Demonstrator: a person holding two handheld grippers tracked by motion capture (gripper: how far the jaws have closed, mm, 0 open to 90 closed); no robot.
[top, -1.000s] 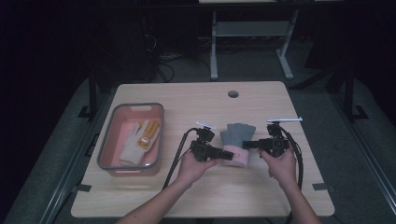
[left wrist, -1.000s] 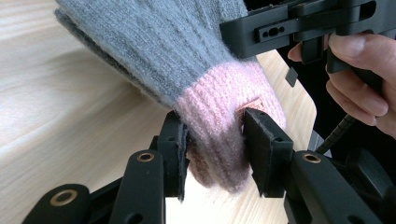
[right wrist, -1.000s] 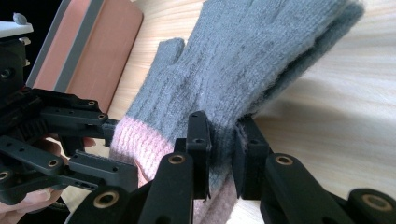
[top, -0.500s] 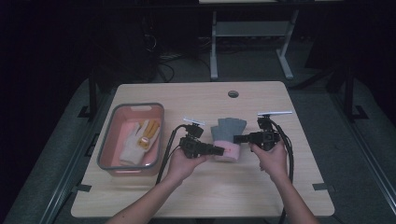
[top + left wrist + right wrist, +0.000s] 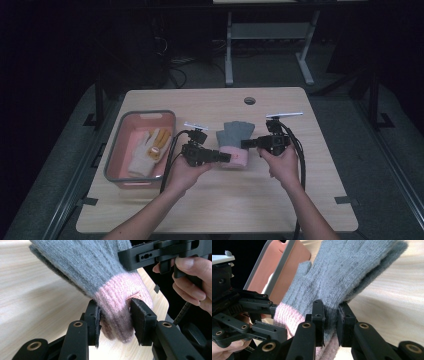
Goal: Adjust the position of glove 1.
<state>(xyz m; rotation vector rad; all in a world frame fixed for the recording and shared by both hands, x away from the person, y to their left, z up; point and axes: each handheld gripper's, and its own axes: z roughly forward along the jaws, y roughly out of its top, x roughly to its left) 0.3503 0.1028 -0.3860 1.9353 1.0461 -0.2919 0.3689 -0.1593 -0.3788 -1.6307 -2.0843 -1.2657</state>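
Grey knit glove with a pink cuff (image 5: 233, 142) sat near the middle of the wooden table (image 5: 210, 200), held between both grippers and, in the two gripper views, lifted off the tabletop at the held end. Left gripper (image 5: 223, 157) had its jaws clamped on the pink cuff – in the left gripper view (image 5: 115, 315) the pads pressed into the ribbed knit on both sides, next to a small tan label (image 5: 133, 295). Right gripper (image 5: 246, 144) came in from the other side, jaws narrow and pinched on the glove's edge where grey met pink; the right gripper view (image 5: 330, 315) showed knit squeezed between the two pads. Glove fingers pointed away from the person, toward the table's far edge with its round hole (image 5: 249, 100).

Left of the glove – a pink tub with a grey rim (image 5: 120, 145) stood on the table, holding a cream glove with orange-yellow trim (image 5: 148, 149). Tub sat just beside the left gripper's cable (image 5: 170, 155).
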